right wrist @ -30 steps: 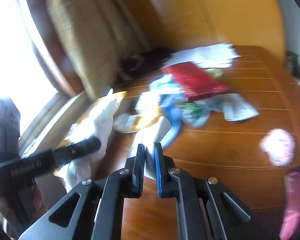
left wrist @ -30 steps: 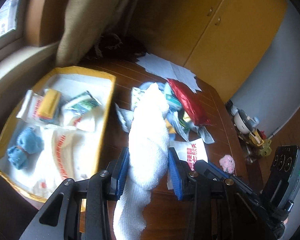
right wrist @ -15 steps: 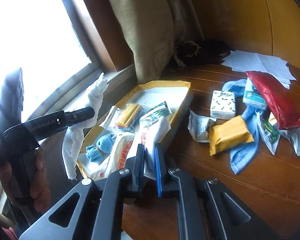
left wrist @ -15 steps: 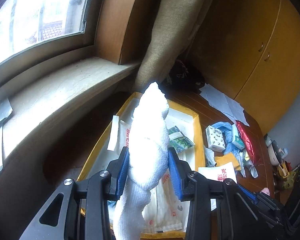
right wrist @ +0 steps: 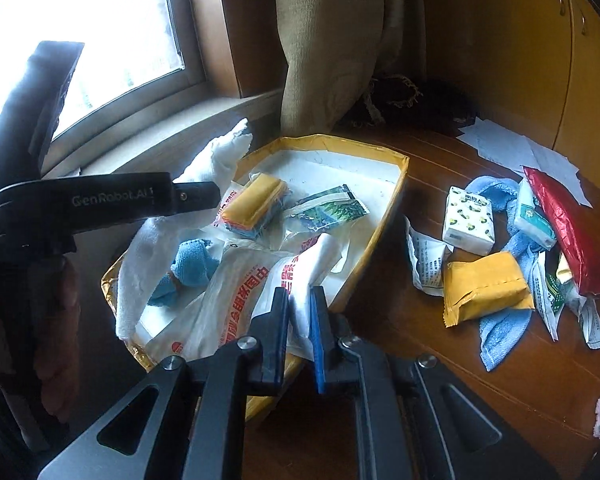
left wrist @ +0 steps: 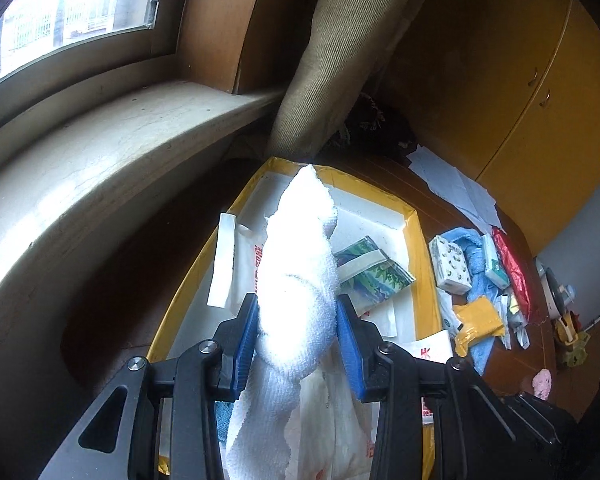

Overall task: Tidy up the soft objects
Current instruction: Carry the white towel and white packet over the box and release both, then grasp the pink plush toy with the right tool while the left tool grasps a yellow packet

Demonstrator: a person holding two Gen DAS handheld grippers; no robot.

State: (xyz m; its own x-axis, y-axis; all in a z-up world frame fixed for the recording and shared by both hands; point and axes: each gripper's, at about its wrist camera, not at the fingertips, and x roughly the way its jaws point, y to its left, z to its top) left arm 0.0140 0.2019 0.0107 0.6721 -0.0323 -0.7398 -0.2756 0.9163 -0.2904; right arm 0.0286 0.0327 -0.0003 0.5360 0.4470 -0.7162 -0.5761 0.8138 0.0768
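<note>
Two grippers over the yellow tray (right wrist: 394, 196). Left gripper (left wrist: 298, 340): fingers clamped on a white towel (left wrist: 300, 280), which stands up above the tray and hangs down behind the pads. Right gripper (right wrist: 300, 336): fingers narrow, pinching a white printed bag (right wrist: 312, 264) at the tray's 6 o'clock edge. Loose packets (right wrist: 484, 292) lie on the wooden surface (right wrist: 440, 360) at 3 o'clock of the tray.

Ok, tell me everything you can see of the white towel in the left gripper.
The white towel is terry cloth, bunched into a thick roll. The left gripper is clamped on its middle, blue pads pressing both sides. One end sticks forward past the fingertips; the other hangs below, edge ragged. It hangs over the near corner of the yellow tray; whether it touches the tray is unclear.
</note>
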